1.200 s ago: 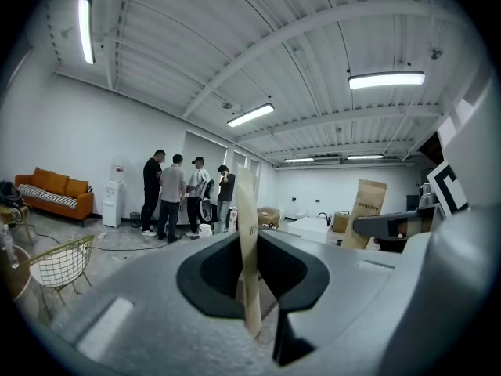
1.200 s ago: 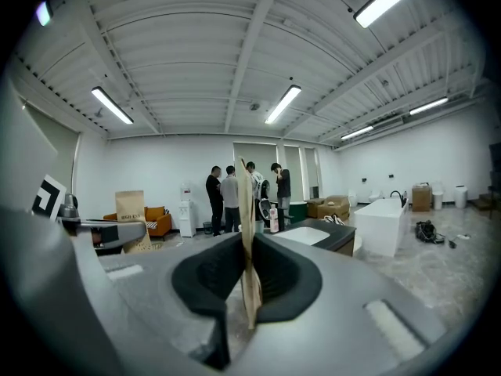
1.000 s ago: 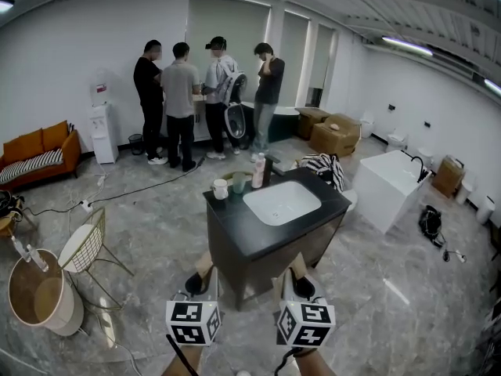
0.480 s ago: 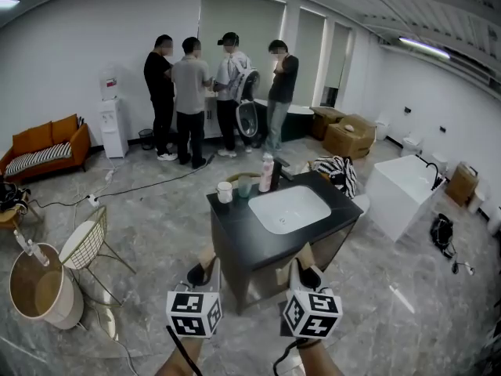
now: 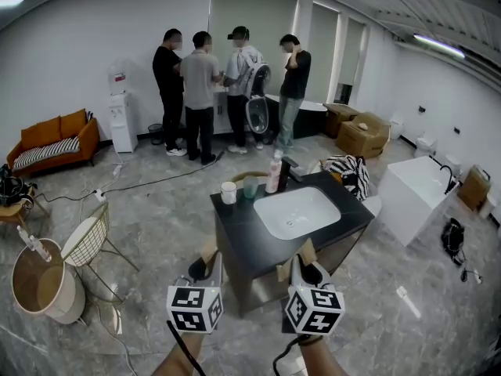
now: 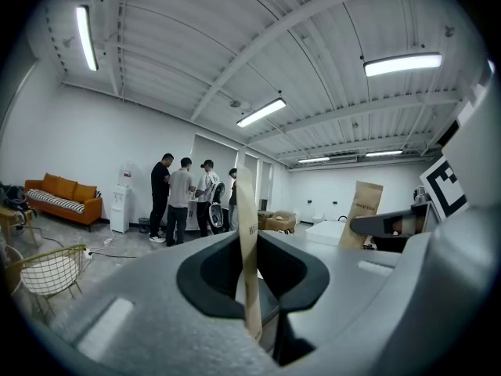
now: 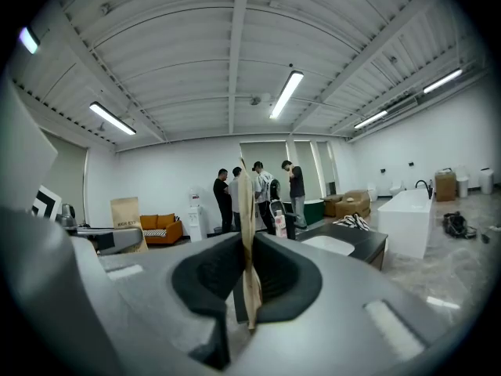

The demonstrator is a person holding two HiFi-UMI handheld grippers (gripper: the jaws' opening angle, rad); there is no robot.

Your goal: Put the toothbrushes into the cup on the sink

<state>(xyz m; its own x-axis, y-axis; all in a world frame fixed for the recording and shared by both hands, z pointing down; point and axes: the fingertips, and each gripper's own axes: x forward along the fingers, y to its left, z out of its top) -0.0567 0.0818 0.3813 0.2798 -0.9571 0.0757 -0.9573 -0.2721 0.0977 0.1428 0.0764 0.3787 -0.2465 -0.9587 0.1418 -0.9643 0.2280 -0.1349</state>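
**Both grippers clamped on toothbrush packets, short of the sink**

The left gripper (image 6: 249, 276) has its fingers (image 6: 210, 276) drawn almost together, pinching the left toothbrush packet (image 6: 244, 210). This flat brown paper sleeve is seen edge-on and stands upright above the fingertips. The right gripper (image 7: 247, 276) matches it. Its fingers (image 7: 291, 276) are closed on the right toothbrush packet (image 7: 245, 202), which is also upright and edge-on.

In the head view the two grippers sit side by side, low in the picture. They are just in front of the near edge of the dark surface (image 5: 243, 237) and are not touching it. A white sink (image 5: 297, 212) is set into the middle of that surface.

At the far left corner stands a white cup (image 5: 228, 192), with a green cup (image 5: 250, 186) just beside it and a bottle (image 5: 274, 172) to their right. Both packets are well apart from the cups.

Beyond, a group of people (image 5: 201, 73) stands by the far wall. An orange sofa (image 5: 55, 135) and a wire chair (image 5: 88, 241) are off to the left.
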